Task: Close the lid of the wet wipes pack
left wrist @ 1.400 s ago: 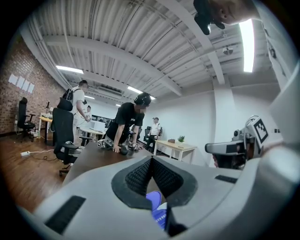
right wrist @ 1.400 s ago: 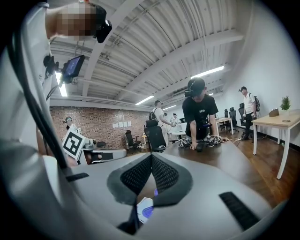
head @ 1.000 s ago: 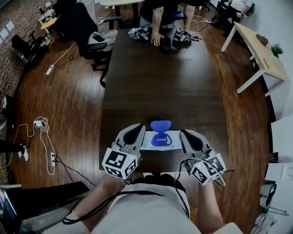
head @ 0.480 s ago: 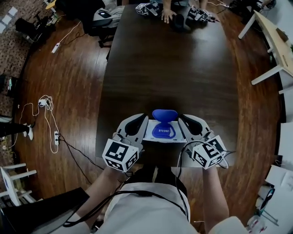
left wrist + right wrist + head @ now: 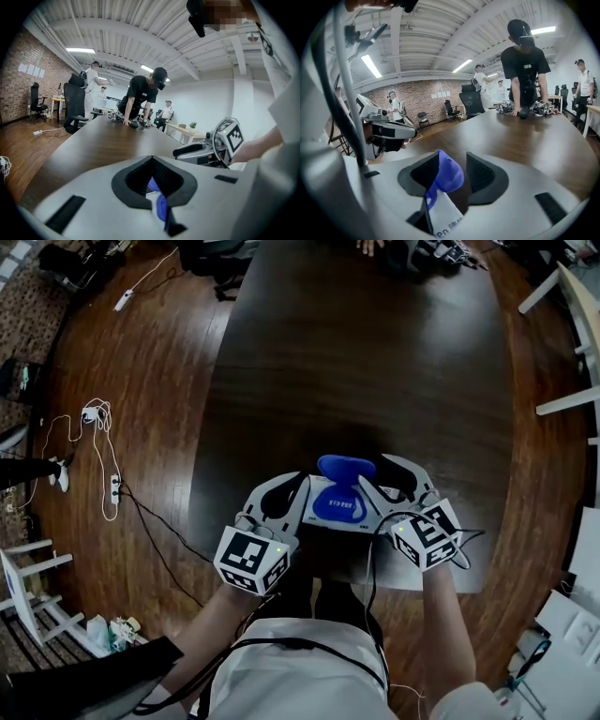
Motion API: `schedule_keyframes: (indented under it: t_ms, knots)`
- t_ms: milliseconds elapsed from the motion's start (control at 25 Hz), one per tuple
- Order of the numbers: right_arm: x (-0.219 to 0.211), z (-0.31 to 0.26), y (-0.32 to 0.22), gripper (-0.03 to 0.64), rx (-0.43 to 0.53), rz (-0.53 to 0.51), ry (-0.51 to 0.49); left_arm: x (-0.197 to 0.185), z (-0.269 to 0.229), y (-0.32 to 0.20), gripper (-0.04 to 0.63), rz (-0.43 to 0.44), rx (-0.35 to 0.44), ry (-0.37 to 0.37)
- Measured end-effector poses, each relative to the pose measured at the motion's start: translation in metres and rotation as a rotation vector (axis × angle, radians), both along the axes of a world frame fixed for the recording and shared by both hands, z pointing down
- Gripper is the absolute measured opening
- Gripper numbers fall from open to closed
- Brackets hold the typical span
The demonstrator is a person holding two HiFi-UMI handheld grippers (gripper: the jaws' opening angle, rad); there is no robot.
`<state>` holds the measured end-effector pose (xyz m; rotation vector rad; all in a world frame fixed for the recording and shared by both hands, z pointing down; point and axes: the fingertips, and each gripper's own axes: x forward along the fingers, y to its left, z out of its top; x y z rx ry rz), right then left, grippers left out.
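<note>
The white wet wipes pack [image 5: 323, 495] lies near the front edge of the dark table [image 5: 366, 362], its blue lid [image 5: 345, 468] standing up open. My right gripper [image 5: 372, 471] sits at the pack's right end, jaws opening. In the right gripper view the lid [image 5: 447, 176] stands between the jaws of the right gripper [image 5: 452, 158], close to the left one, with a gap to the other. My left gripper [image 5: 304, 481] rests at the pack's left end. In its own view the left gripper [image 5: 151, 159] is shut, tips meeting; the pack [image 5: 157, 206] shows through the hollow behind them.
At the table's far end a person [image 5: 525, 65] leans on it beside other grippers [image 5: 541, 108]. An office chair [image 5: 72, 105] stands by the table's left side. Cables and a power strip [image 5: 112, 488] lie on the wooden floor at left. A white desk [image 5: 581, 296] stands at right.
Both grippers have come down and in against the pack's ends. The right jaws, shut before, now stand apart round the raised lid.
</note>
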<state>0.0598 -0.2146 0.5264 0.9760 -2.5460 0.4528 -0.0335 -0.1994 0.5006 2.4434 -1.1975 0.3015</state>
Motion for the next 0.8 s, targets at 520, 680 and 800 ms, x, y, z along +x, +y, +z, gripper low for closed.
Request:
schedule_keyframes:
  t_ms: [520,680,800]
  knots:
    - [-0.022,0.030,-0.003,0.181,-0.048,-0.128,0.048,-0.013,0.016,0.004,0.002,-0.054,-0.043,-0.013]
    - [-0.024,0.025,0.006,0.181,-0.046,-0.146,0.032,-0.013,0.013,0.005,0.002,-0.055,-0.033,-0.009]
    - [-0.026,0.020,0.016,0.181,-0.048,-0.155,0.019,-0.011,0.010,0.009,0.002,-0.051,-0.028,-0.004]
